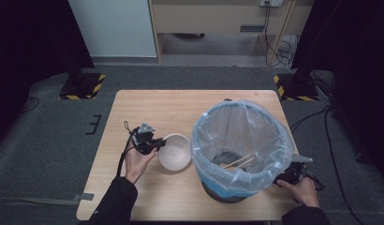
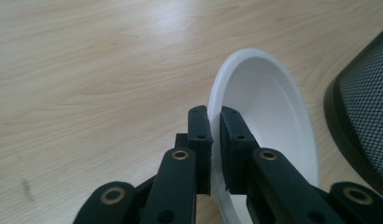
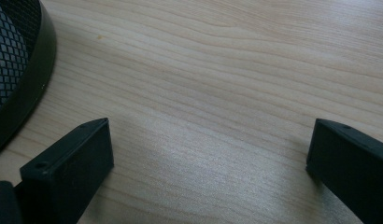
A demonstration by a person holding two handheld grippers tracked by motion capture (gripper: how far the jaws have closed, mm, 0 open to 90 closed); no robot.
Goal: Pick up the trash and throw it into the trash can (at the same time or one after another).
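Observation:
A white paper bowl point(image 1: 175, 152) lies on the wooden table point(image 1: 148, 108), just left of a black mesh waste bin point(image 1: 227, 194) lined with a blue plastic bag point(image 1: 237, 126). My left gripper point(image 1: 157, 143) is shut on the bowl's left rim; in the left gripper view its jaws pinch the rim of the bowl point(image 2: 269, 107), which stands tilted on edge. Wooden chopsticks point(image 1: 238, 161) lie inside the bin. My right gripper point(image 1: 289, 177) rests low at the bin's right side, its jaws wide open over bare table point(image 3: 208, 93), with the bin's base point(image 3: 21, 70) at the left.
The bin point(image 2: 362, 121) stands close to the right of the bowl. Beyond the table lie grey carpet, stand bases with yellow-black tape point(image 1: 82, 86), and cables point(image 1: 279, 51) near the back wall.

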